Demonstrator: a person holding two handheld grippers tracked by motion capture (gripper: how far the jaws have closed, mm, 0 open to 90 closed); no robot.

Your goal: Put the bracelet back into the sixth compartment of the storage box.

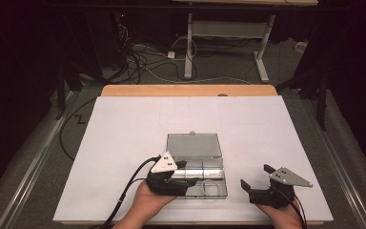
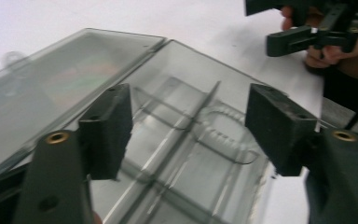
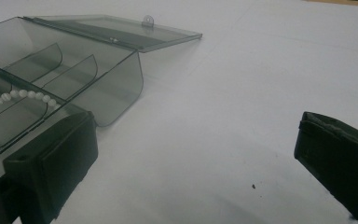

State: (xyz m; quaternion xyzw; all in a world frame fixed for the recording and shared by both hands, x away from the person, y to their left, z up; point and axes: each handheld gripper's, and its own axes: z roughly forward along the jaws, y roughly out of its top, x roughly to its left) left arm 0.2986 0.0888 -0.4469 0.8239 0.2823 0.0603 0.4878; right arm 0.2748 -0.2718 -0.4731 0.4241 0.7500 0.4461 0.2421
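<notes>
While the clear plastic box lies open near the middle of the white tabletop, toward the near edge, the high view shows its lid folded back flat on the far side. The left tongs hover over the near left part of the box, held by a hand coming in from the near edge. The right tongs sit well to the right of the box, above bare tabletop, jaws apart.

From the left gripper view, the left tongs stand apart with nothing pressed between them; beneath the gap lie the box's dividers and a string of pale beads in one compartment. The other tongs show at the far right.

From the right gripper view, the right tongs are wide apart over empty white tabletop, with the box to their left, just beside the left jaw. White beads lie across a near compartment.
</notes>
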